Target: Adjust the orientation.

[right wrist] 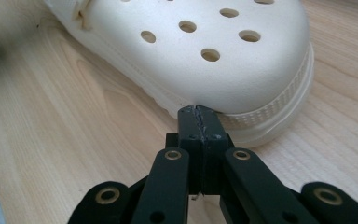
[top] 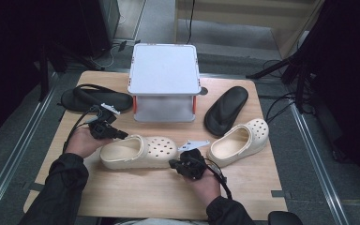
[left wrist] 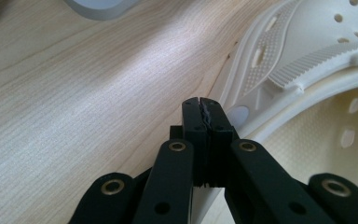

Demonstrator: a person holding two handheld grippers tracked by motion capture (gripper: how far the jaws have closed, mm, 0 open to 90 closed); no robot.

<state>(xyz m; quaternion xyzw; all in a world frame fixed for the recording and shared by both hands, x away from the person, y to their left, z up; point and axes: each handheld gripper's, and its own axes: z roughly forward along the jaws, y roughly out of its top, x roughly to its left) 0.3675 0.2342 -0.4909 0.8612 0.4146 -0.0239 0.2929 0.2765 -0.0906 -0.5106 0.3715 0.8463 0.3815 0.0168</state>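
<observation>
A cream clog [top: 138,151] lies on its sole in the middle of the wooden table [top: 168,197], toe to the right. My left gripper [top: 123,135] is shut with nothing in it, its tip at the clog's heel end. In the left gripper view the closed tips [left wrist: 201,105] sit against the clog [left wrist: 307,46] near the strap rivet. My right gripper [top: 173,163] is shut too and empty, by the toe. In the right gripper view its tips [right wrist: 198,112] touch the clog [right wrist: 191,60] at the toe's ribbed sole edge.
A second cream clog [top: 239,140] lies to the right, angled toward the back. One black sandal [top: 96,98] rests at the back left, another [top: 226,110] at the back right. A grey two-level shelf [top: 164,70] stands at the back centre.
</observation>
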